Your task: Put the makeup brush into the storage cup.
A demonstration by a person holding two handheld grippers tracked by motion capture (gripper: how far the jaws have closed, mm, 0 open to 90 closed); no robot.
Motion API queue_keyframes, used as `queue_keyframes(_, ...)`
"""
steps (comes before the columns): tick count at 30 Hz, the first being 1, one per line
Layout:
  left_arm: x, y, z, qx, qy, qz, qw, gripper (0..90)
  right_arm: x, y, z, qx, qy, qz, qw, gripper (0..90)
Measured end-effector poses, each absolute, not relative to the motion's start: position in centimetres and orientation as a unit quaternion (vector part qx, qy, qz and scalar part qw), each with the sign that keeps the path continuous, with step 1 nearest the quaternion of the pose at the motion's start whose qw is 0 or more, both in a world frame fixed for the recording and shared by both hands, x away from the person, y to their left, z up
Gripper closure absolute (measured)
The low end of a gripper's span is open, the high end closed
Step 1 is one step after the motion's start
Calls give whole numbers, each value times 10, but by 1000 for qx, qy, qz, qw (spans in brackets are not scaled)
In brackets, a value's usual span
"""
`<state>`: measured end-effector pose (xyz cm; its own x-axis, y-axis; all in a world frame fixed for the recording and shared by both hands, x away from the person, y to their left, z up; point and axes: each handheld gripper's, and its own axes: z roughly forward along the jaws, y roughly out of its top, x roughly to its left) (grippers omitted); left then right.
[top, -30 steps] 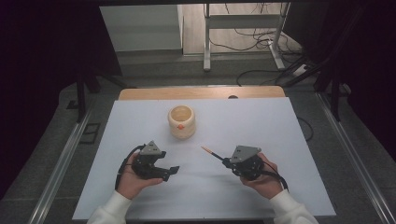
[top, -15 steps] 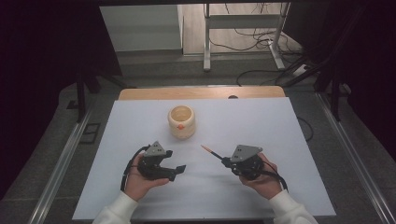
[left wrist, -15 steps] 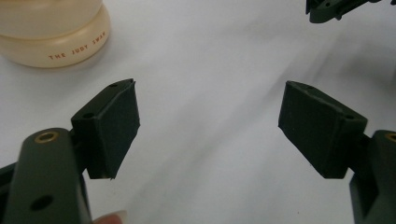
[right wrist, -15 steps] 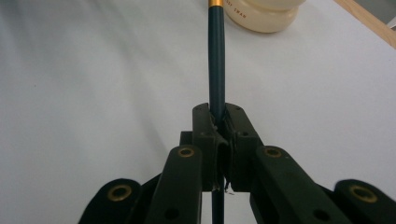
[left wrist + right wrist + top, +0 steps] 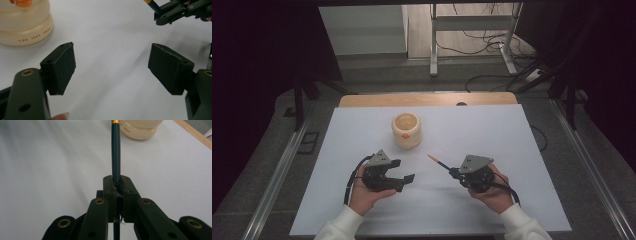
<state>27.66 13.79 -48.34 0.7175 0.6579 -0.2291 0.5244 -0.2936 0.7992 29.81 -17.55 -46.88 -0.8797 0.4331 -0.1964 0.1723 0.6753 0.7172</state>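
My right gripper (image 5: pixel 454 173) has its two black jaws clamped tight on a slim dark-blue pencil with a gold band and an orange tip (image 5: pixel 438 162). In the right gripper view the pencil (image 5: pixel 115 150) runs straight up from between the pads towards twelve o'clock, its gold band just short of the base of a squat cream-coloured ceramic pot with a round waist (image 5: pixel 140 128). From the high view the pencil juts from the gripper towards ten o'clock, tip raised over the white table sheet (image 5: pixel 492 130), near the pot but apart from it.

My left gripper (image 5: pixel 406 179) stands wide, holding nothing; in the left gripper view I see bare white sheet between its two pads. It sits at about seven o'clock from the pot, pointing towards three o'clock, at the other gripper. In that view the pot (image 5: pixel 25 23) lies at ten o'clock, with small lettering around its base and an orange shape on its side, and the pencil-holding gripper (image 5: pixel 175 11) appears at two o'clock.

The pot (image 5: pixel 406 130) stands upright mid-table, its mouth open.
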Motion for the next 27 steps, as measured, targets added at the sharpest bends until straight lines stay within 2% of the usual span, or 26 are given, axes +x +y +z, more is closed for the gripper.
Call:
queue_keyframes(13, 278, 131, -481, 787, 367, 76, 491, 232, 298, -175, -468, 173, 894, 372, 183, 853)
queue_keyframes(27, 282, 118, -474, 771, 357, 58, 525, 248, 298, -174, -468, 178, 889, 377, 188, 853)
